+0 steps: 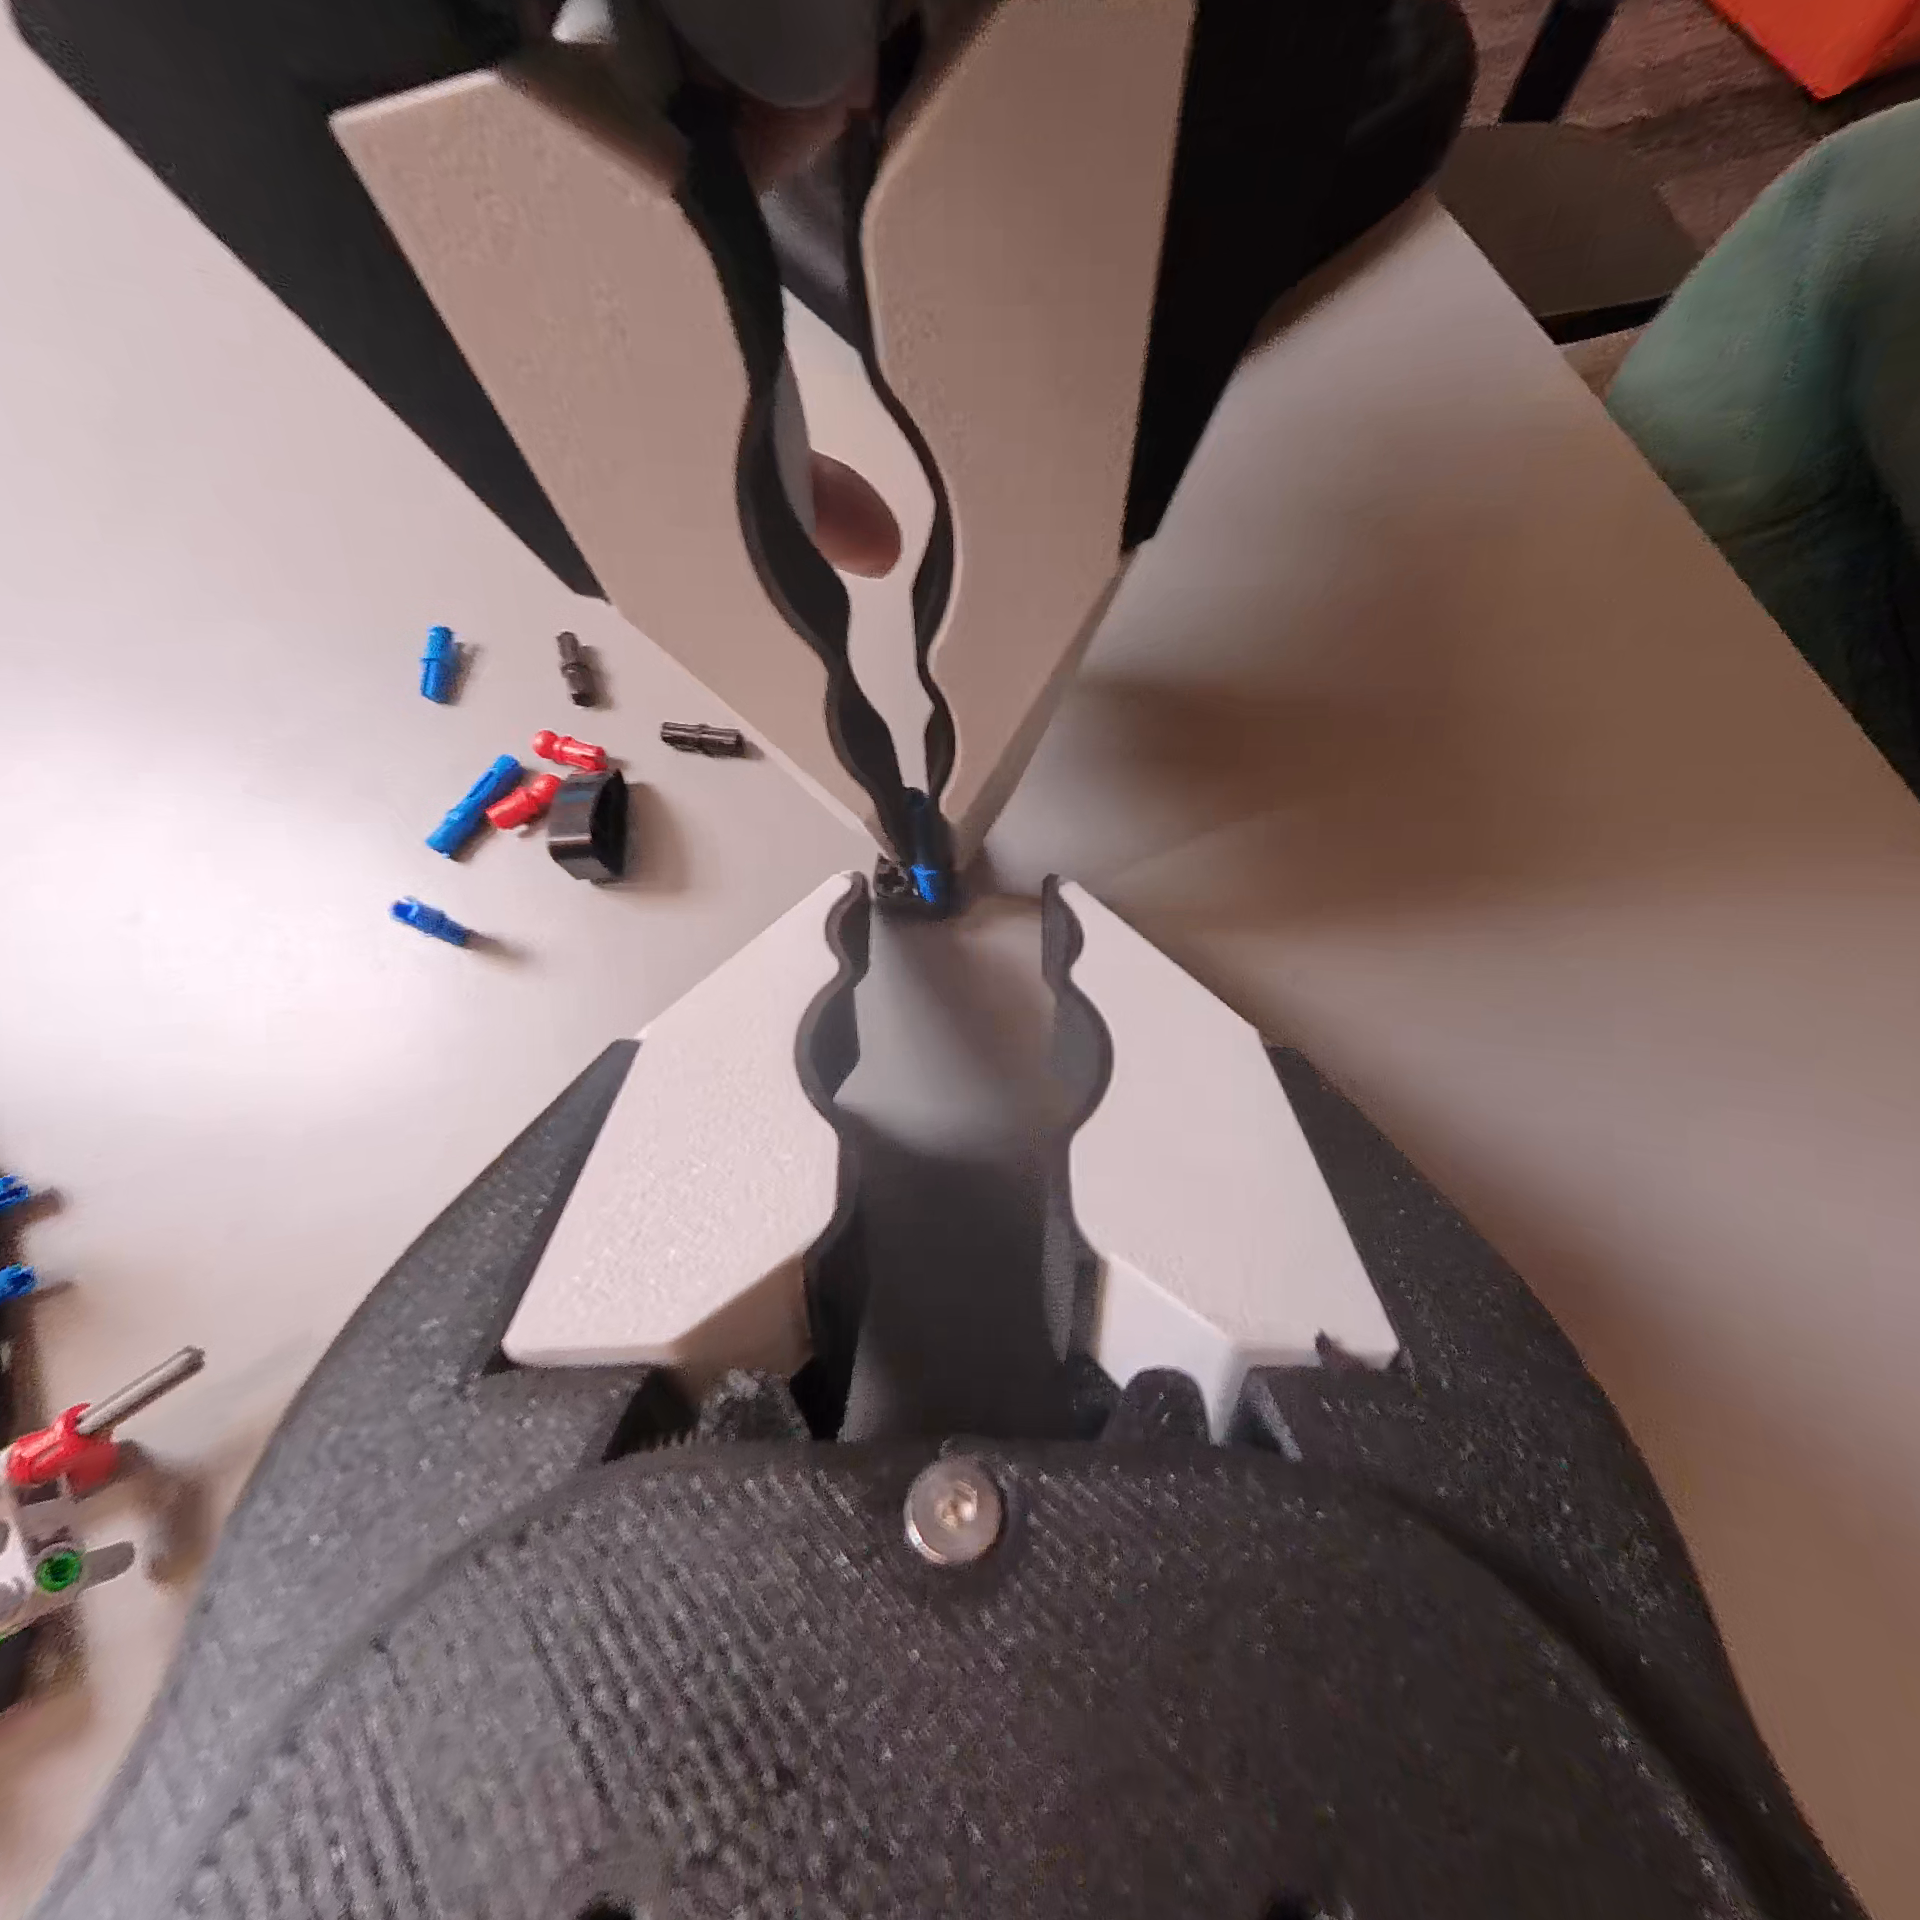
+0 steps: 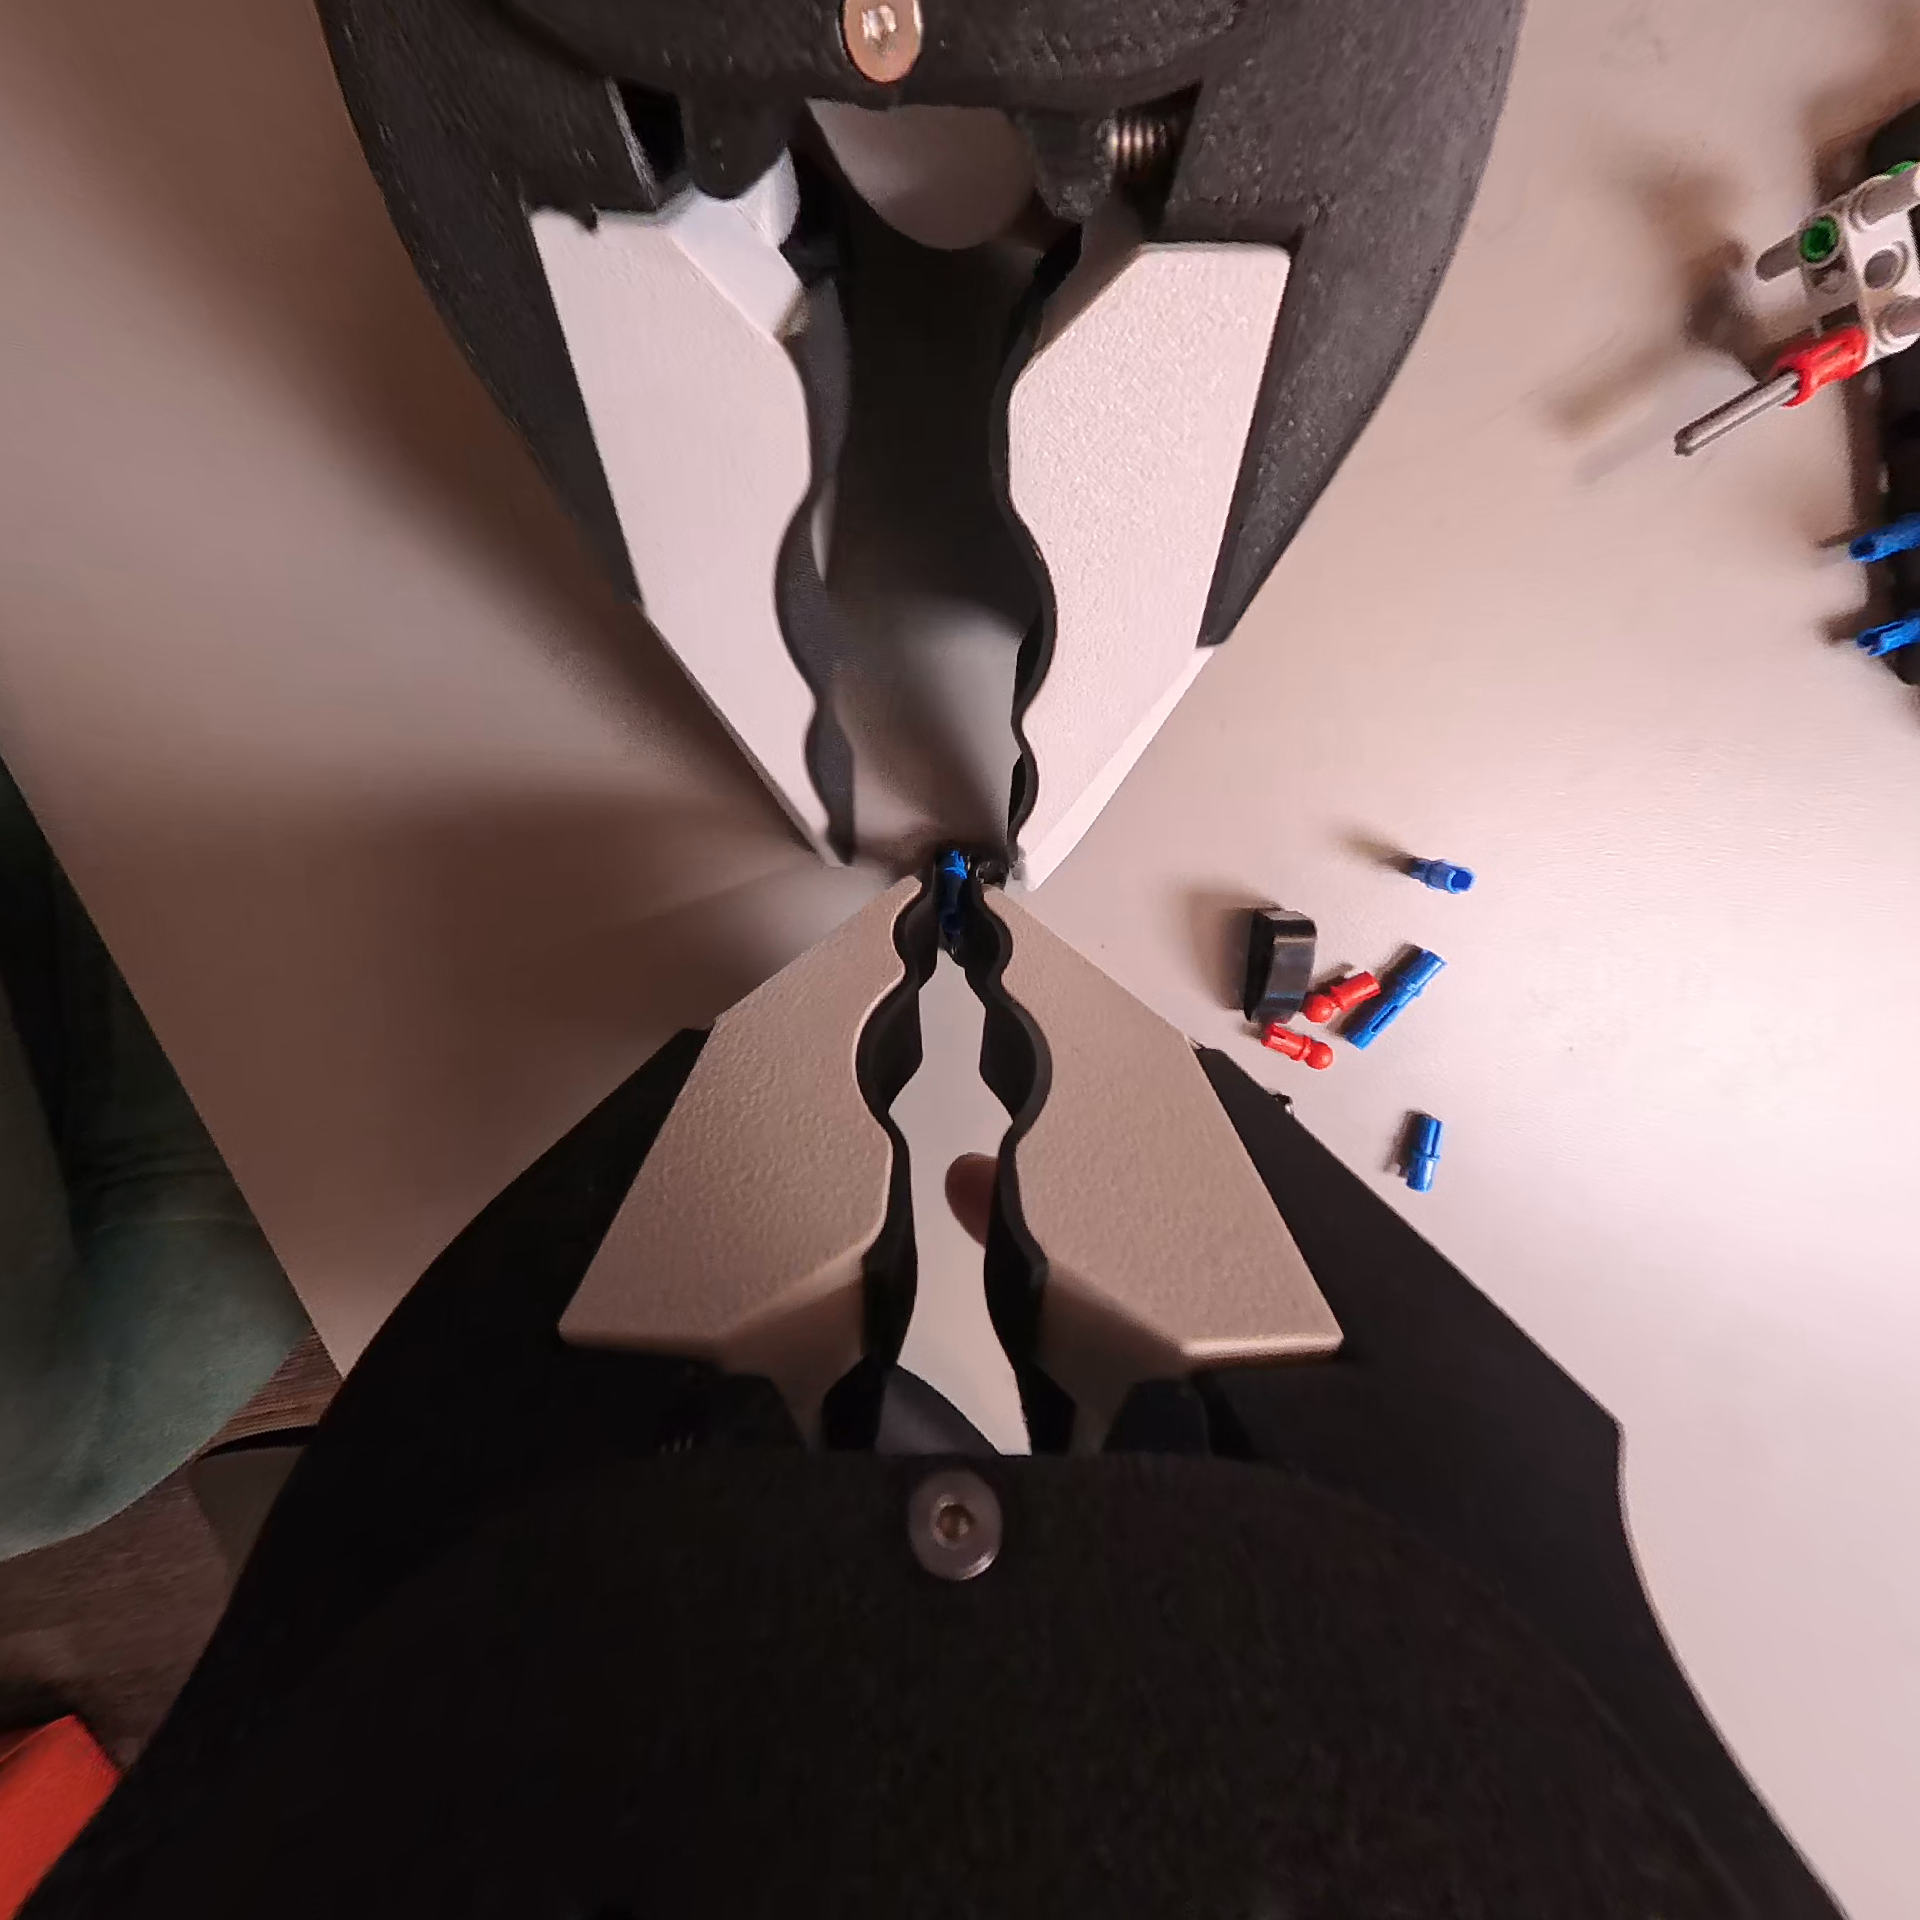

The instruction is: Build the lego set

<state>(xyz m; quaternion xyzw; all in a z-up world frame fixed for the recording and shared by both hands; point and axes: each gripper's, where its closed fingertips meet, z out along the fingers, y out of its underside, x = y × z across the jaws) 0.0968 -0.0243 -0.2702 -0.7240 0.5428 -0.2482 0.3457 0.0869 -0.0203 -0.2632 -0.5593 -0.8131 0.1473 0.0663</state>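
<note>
The right hand-held gripper (image 2: pixel 951 899) pinches a blue pin (image 2: pixel 950 883), pressing it against a small black piece (image 1: pixel 896 883) at the spread tips of the left hand-held gripper (image 1: pixel 956 883). Loose pins (image 2: pixel 1392 997) lie on the tabletop (image 2: pixel 1558 1247) at three o'clock in the right wrist view.

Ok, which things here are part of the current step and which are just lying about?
In use: right gripper, shut on blue pin; small black piece it meets; left gripper, fingers apart.

Lying about: loose blue pins, red pins, black pins, black curved part, part-built model.
</note>
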